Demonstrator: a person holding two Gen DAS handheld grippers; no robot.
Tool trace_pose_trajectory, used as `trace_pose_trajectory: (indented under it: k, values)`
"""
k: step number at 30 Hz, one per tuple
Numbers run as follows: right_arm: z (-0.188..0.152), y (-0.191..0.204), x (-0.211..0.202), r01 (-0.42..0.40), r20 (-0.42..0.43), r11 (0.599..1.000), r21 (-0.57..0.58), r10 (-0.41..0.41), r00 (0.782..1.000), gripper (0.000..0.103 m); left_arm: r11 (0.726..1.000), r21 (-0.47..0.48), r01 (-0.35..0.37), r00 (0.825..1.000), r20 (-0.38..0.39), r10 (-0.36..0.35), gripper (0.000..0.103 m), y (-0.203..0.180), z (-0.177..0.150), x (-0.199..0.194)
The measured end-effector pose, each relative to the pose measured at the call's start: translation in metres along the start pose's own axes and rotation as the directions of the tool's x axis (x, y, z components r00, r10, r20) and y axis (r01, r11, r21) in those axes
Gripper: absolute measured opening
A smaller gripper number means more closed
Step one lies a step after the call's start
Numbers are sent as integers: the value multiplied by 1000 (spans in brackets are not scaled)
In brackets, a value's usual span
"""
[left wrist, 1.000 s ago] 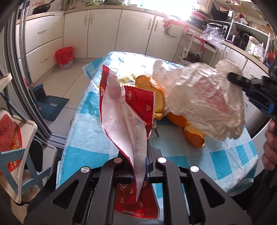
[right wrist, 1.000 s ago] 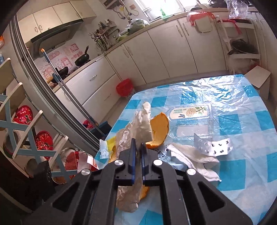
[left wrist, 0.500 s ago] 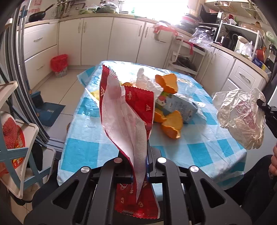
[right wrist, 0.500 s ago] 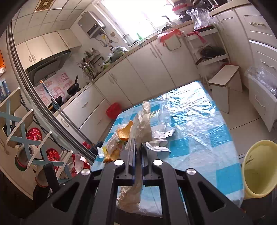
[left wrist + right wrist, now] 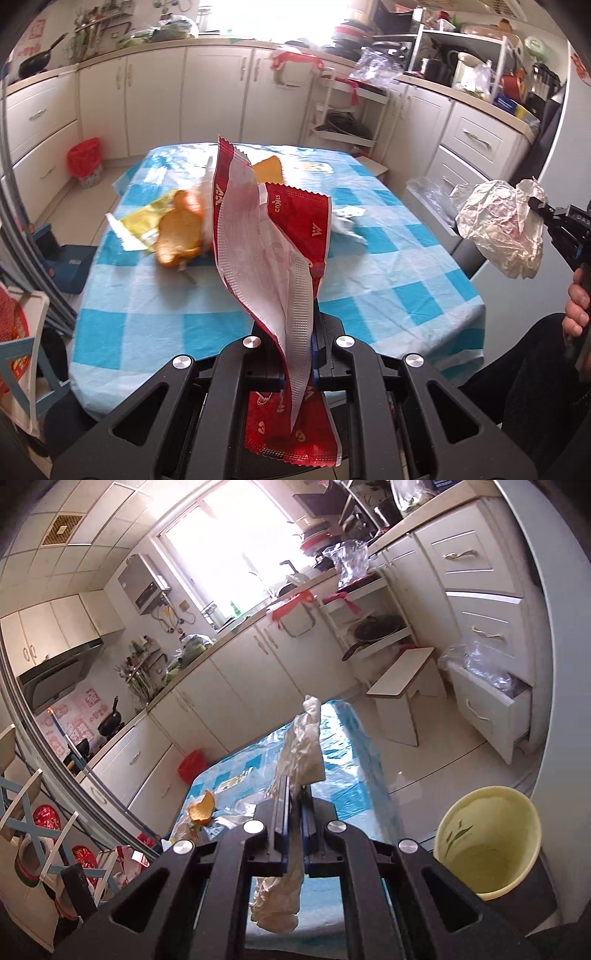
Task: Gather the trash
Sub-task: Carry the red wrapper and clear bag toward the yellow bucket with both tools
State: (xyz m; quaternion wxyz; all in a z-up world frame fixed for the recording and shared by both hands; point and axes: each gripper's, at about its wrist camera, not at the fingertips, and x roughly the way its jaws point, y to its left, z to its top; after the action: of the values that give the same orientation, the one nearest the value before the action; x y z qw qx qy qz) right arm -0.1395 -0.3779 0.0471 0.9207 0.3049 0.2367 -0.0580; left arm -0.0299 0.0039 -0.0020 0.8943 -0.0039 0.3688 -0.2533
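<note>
A: In the left wrist view, what does the left gripper (image 5: 295, 363) hold?

B: It pinches a red wrapper (image 5: 273, 236) at frame centre, above the table (image 5: 388, 280).

A: And the right wrist view?

B: The right gripper (image 5: 293, 834) clamps a crumpled plastic bag (image 5: 301, 746), near the yellow bin (image 5: 487, 838) at lower right, likely for dropping.

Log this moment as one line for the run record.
left tongs: shut on red wrapper | right tongs: shut on crumpled plastic, off the table's edge | yellow bin: open, near right | orange peels: on table
</note>
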Motion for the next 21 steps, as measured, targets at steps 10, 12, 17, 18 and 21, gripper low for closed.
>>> trace_pose_trajectory:
  k: [10, 12, 17, 18, 21]
  values:
    - [14, -66, 6, 290, -49, 957, -8, -290, 956, 6, 981, 113, 159, 987, -25, -157, 9, -91, 23, 27]
    - [14, -77, 19, 335, -99, 942, -22, -336, 937, 6, 974, 123, 189, 982, -34, -187, 9, -106, 26, 34]
    - [12, -105, 59, 429, -227, 901, -73, -434, 872, 6, 958, 149, 247, 969, -50, -242, 9, -143, 35, 49]
    - [12, -114, 67, 437, -256, 895, -85, -444, 859, 6, 955, 152, 256, 967, -52, -251, 9, -149, 37, 52]
    - [7, -133, 95, 477, -359, 871, -114, -484, 798, 9, 946, 158, 283, 959, -60, -277, 9, -170, 43, 63]
